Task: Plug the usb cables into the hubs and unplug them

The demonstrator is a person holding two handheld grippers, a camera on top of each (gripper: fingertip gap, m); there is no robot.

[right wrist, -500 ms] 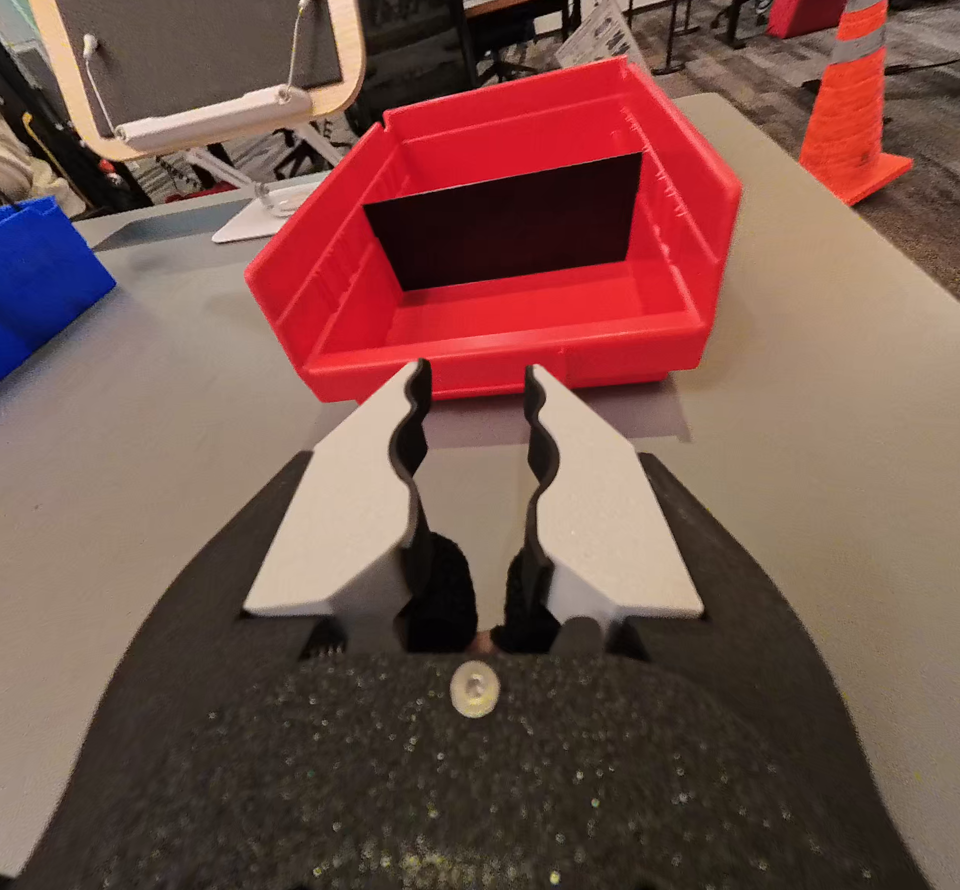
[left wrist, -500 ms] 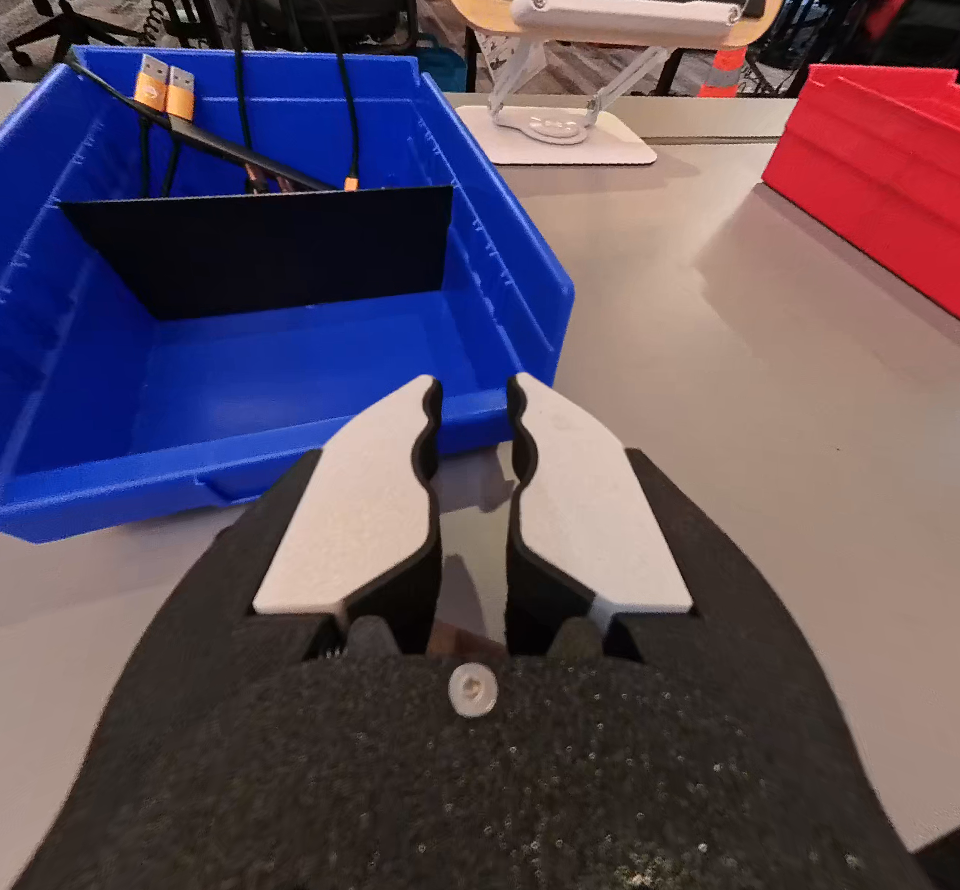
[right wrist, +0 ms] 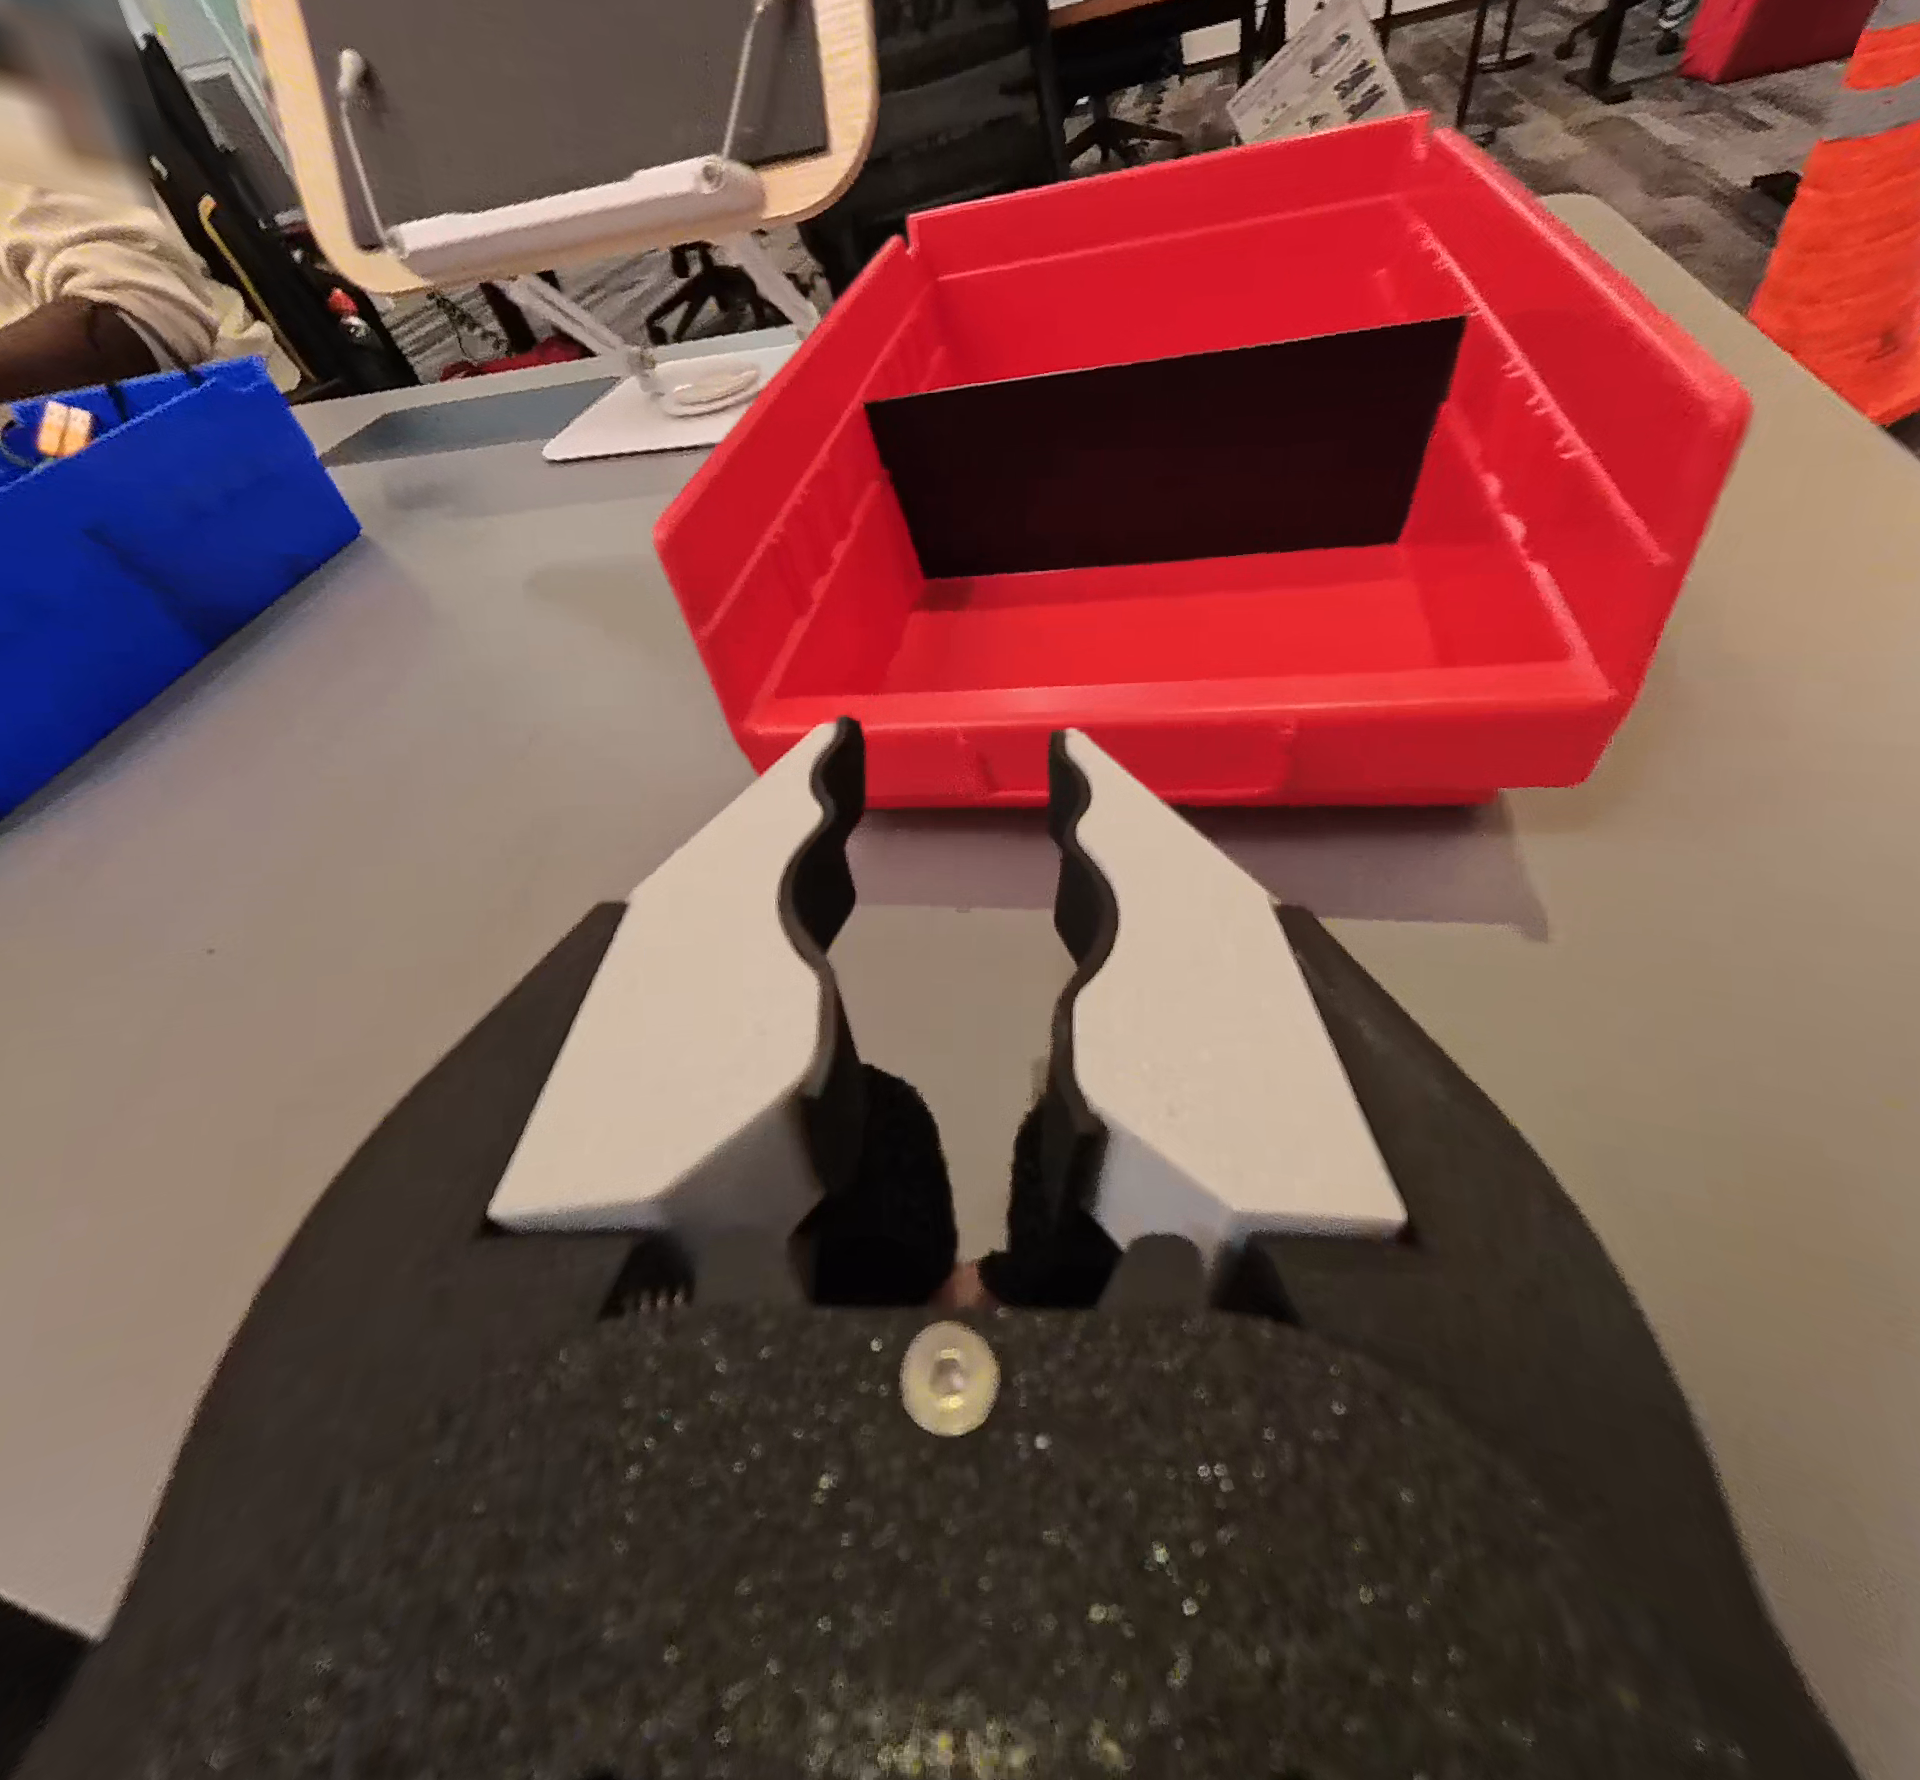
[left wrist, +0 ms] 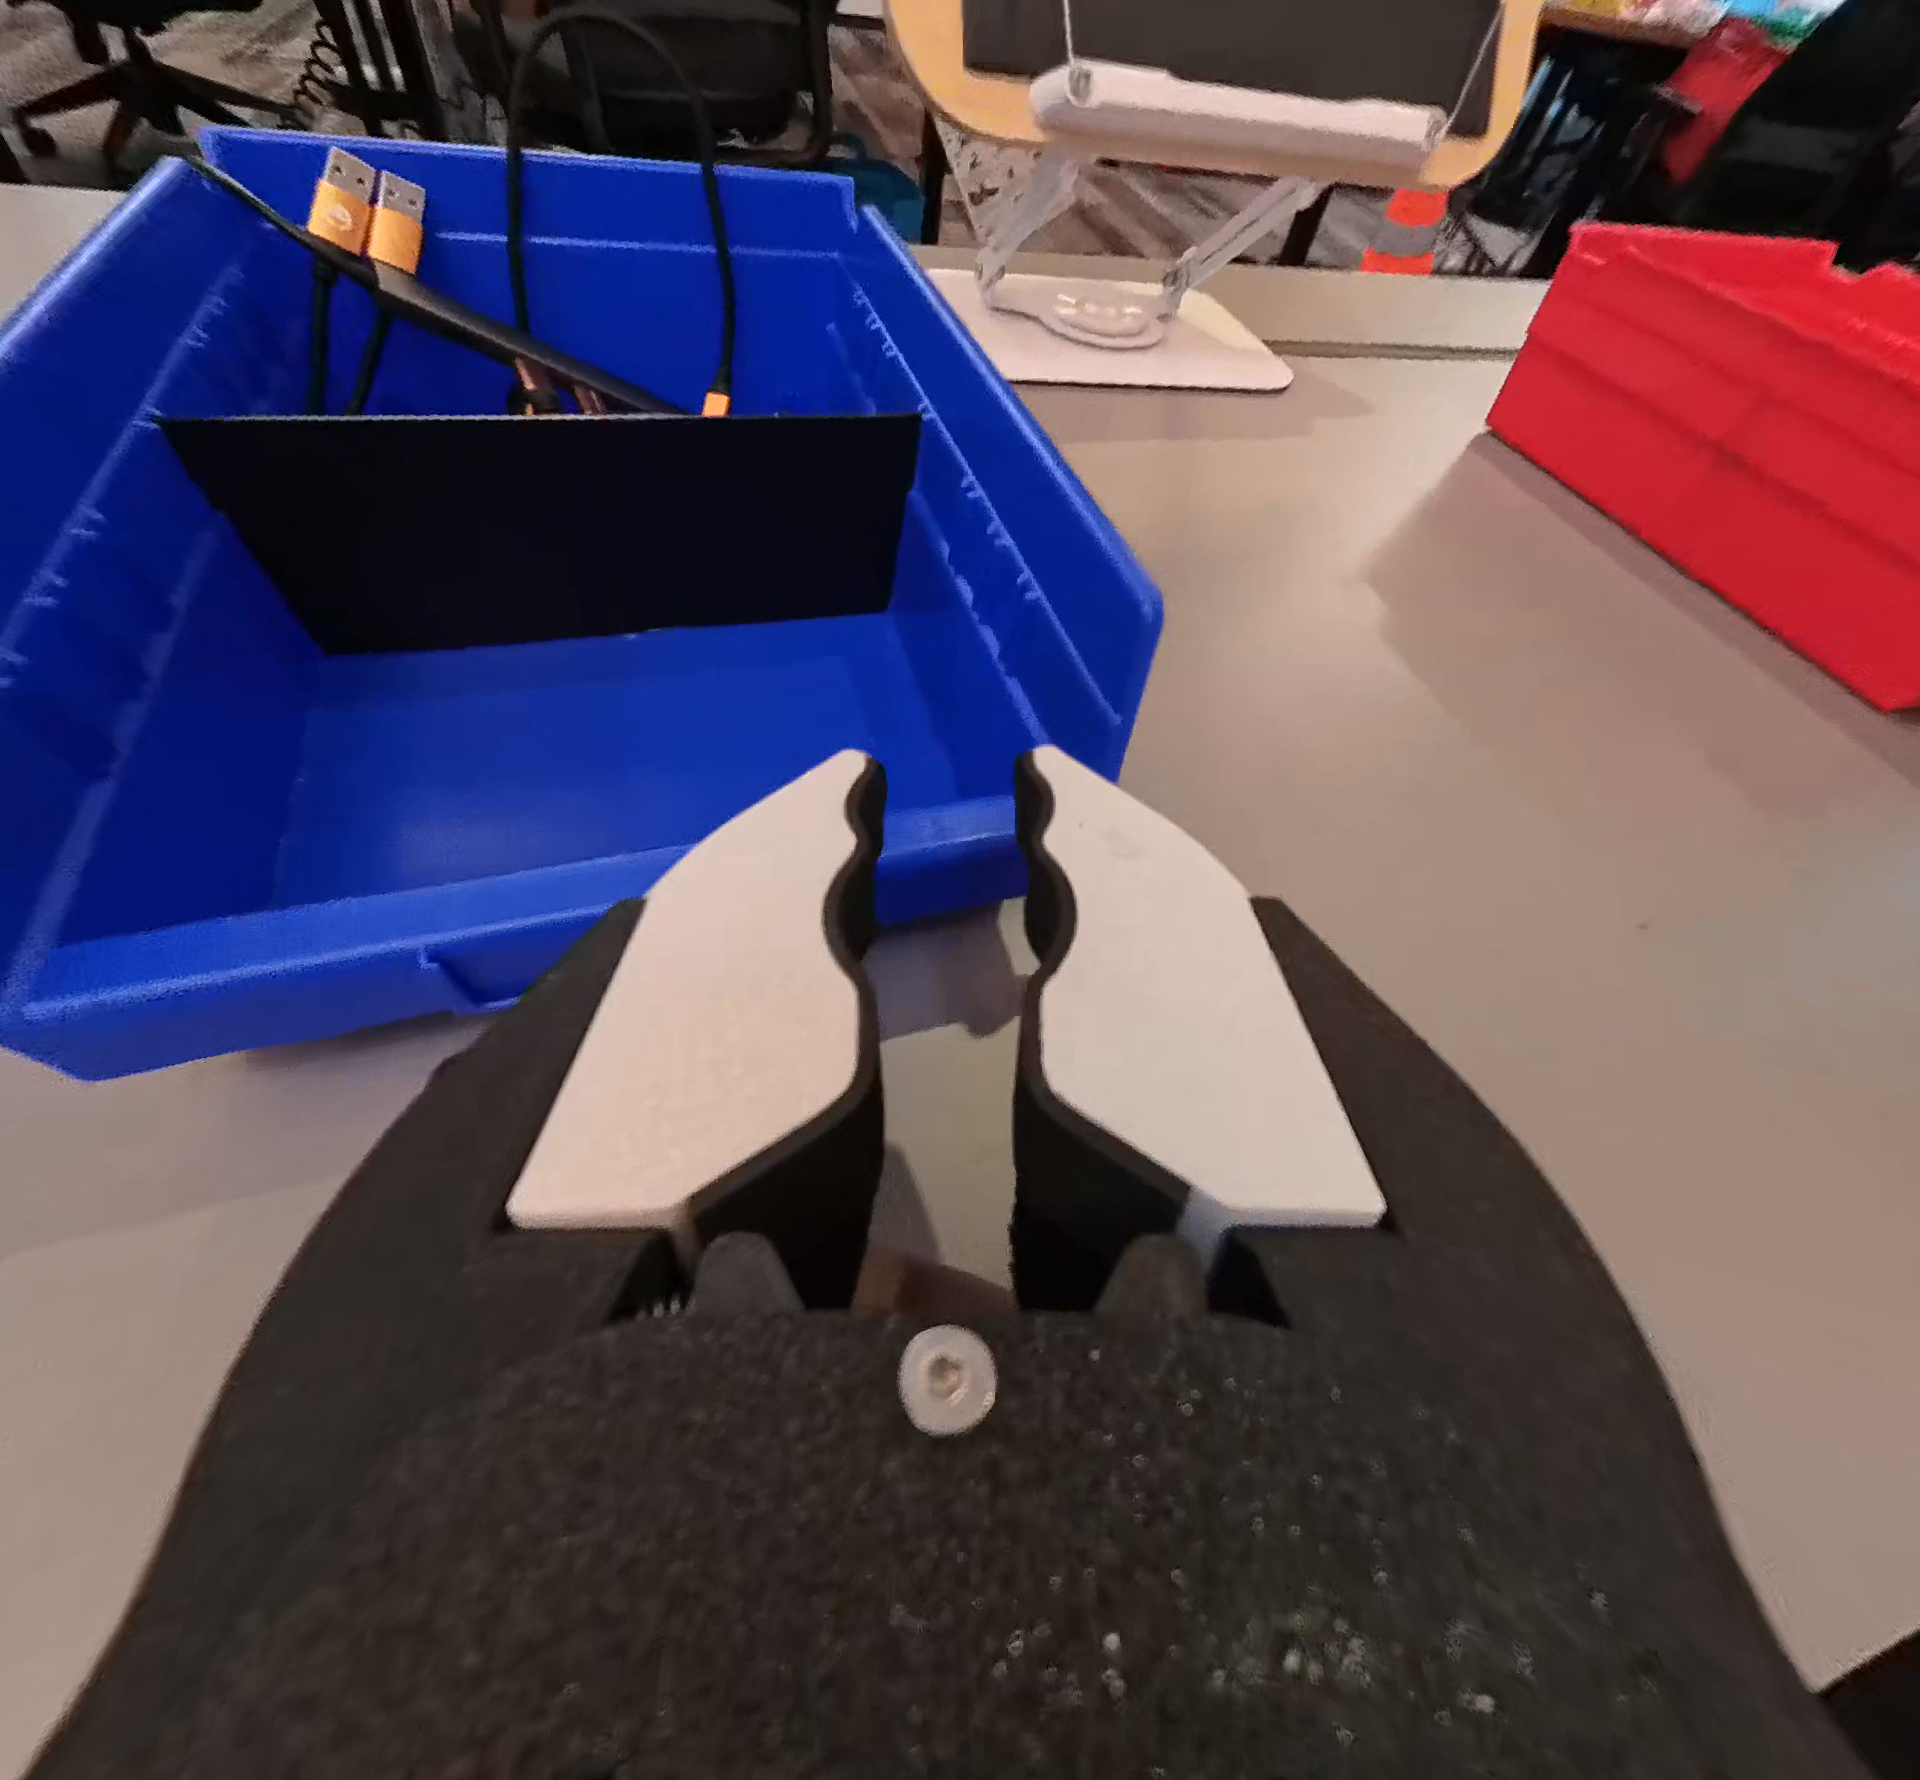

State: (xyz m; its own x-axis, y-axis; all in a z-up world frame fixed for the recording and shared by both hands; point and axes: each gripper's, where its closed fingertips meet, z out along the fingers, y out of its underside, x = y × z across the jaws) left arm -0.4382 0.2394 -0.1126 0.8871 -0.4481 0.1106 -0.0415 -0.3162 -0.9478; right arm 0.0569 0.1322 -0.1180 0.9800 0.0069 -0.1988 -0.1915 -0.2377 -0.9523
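My left tongs hang spread and empty over the grey tabletop, just short of the blue bin, whose black divider stands between them and the orange-tipped usb cables in the rear compartment. My right tongs are likewise spread with nothing between them, near the front lip of the red bin, which has its own black divider. A white stand rests on the tabletop behind the two bins.

Each gripper has grey wavy-edged fingers, black speckled housing, one silver screw.
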